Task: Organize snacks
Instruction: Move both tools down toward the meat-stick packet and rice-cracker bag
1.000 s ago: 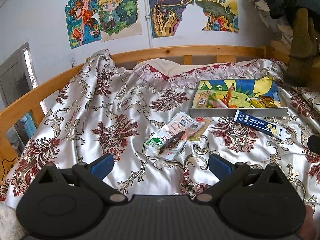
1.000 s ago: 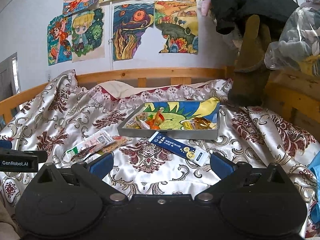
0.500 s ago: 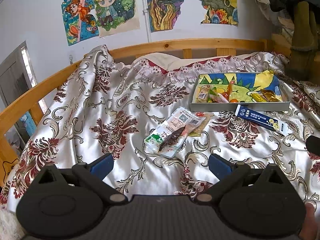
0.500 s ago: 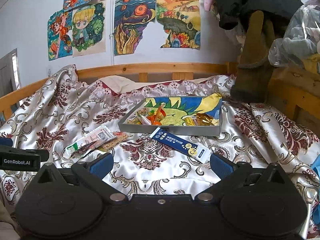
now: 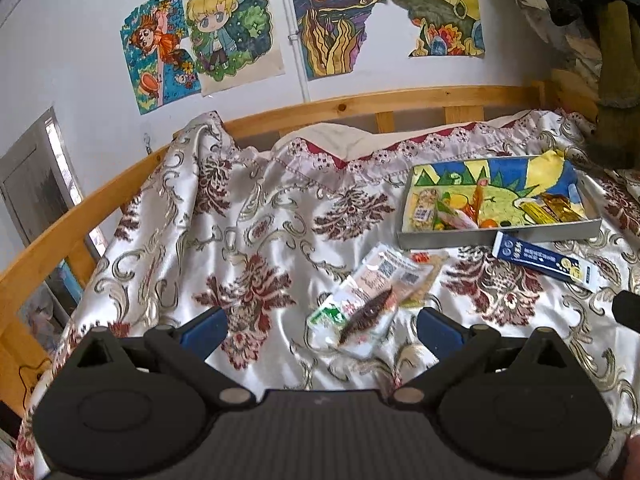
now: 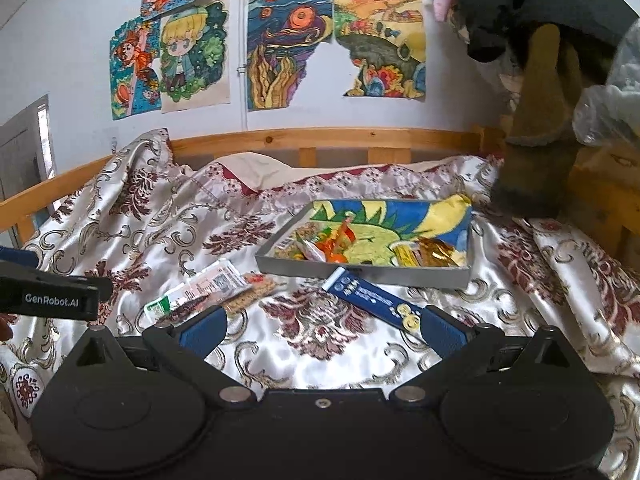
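Note:
A grey tray [image 5: 500,236] with a colourful drawing inside holds several snacks and sits on the bed at the right; it also shows in the right wrist view [image 6: 360,272]. A white snack packet [image 5: 360,300] with a dark strip lies over a tan bar, just ahead of my open, empty left gripper [image 5: 320,330]. A dark blue box [image 6: 372,300] lies in front of the tray, just ahead of my open, empty right gripper [image 6: 320,330]. The blue box also shows in the left wrist view [image 5: 544,260], and the white packet in the right wrist view [image 6: 200,292].
A shiny patterned bedspread [image 5: 240,240] covers the bed. A wooden rail [image 5: 360,100] runs along the back and left. Dark clothes and a brown glove [image 6: 540,120] hang at the right. Drawings [image 6: 280,48] cover the wall.
Both grippers have moved forward and down toward the bed; the snack packet and the blue box now lie closer to the fingertips. Nothing was taken hold of.

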The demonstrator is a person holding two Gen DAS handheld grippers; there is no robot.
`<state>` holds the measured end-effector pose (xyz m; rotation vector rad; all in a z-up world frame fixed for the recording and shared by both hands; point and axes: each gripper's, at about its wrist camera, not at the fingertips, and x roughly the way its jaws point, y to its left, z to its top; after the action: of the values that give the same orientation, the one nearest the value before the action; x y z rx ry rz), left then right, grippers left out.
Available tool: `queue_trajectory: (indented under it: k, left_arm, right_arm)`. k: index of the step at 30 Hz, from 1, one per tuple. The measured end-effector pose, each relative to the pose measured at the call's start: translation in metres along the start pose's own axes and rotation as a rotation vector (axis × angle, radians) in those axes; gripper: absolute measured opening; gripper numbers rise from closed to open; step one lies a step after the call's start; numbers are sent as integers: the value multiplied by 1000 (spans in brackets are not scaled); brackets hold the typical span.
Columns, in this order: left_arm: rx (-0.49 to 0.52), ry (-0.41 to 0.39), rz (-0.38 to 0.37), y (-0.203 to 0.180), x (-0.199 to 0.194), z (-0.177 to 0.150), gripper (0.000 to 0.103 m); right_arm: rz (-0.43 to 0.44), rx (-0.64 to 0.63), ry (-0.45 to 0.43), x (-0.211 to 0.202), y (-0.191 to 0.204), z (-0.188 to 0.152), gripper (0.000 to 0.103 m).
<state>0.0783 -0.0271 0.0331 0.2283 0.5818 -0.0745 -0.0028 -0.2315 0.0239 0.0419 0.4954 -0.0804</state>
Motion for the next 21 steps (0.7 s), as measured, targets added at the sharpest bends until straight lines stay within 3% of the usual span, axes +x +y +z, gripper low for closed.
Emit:
queue_trajectory:
  k: [10, 21]
  left_arm:
    - [64, -16, 27, 20, 40, 29, 103]
    - [33, 37, 35, 40, 94, 37, 103]
  right_arm:
    - [37, -42, 18, 39, 19, 15, 102]
    - [60, -86, 63, 87, 40, 22, 102]
